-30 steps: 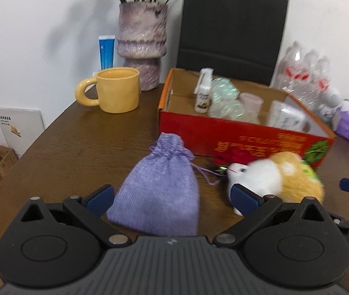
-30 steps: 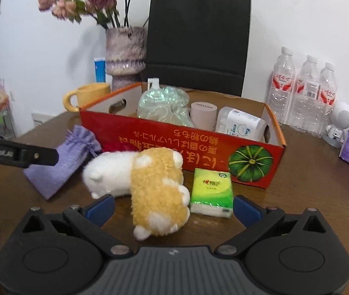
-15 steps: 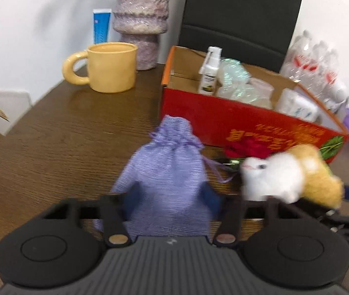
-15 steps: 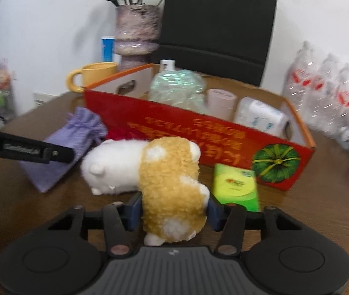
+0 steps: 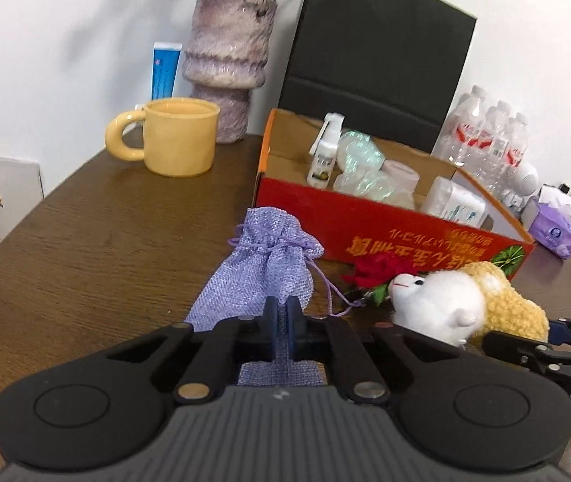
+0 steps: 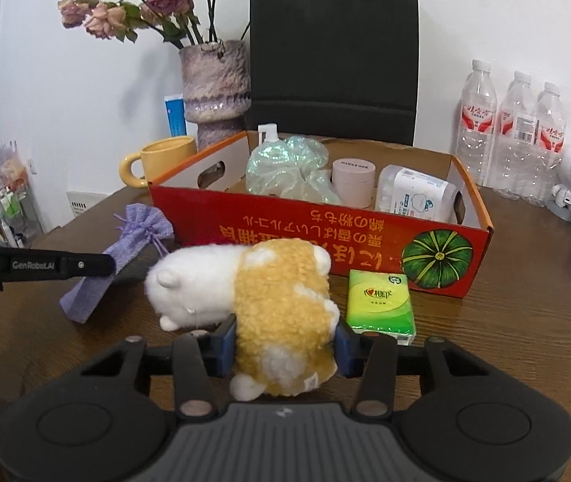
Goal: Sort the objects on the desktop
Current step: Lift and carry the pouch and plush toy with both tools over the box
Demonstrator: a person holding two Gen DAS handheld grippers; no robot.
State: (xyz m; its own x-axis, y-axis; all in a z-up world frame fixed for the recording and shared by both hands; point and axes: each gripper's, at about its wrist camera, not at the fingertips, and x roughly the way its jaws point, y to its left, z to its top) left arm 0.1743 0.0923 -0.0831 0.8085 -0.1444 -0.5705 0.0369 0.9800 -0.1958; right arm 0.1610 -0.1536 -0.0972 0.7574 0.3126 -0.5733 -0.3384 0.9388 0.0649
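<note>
My left gripper [image 5: 282, 327] is shut on the lower end of a purple cloth pouch [image 5: 261, 273], which is lifted and hangs toward the table. The pouch also shows in the right wrist view [image 6: 124, 257]. My right gripper [image 6: 283, 343] is shut on a white and tan plush toy [image 6: 269, 293], which also shows in the left wrist view [image 5: 458, 305]. A red cardboard box [image 6: 317, 237] stands just behind both; it holds a spray bottle [image 5: 324, 156], a clear green bag [image 6: 289, 172], a pink jar [image 6: 353, 180] and a wipes pack [image 6: 414, 197].
A green tissue pack [image 6: 379, 301] lies before the box. A red flower [image 5: 381, 271] lies beside the plush toy. A yellow mug [image 5: 177, 140], a vase [image 5: 227, 64], a black bag [image 6: 331, 60], water bottles [image 6: 514, 128] and a purple tissue pack [image 5: 556, 227] stand around the brown table [image 5: 84, 241].
Both grippers went from open to shut: the left closed on the pouch, the right on the plush toy. The pouch and the toy have lifted slightly.
</note>
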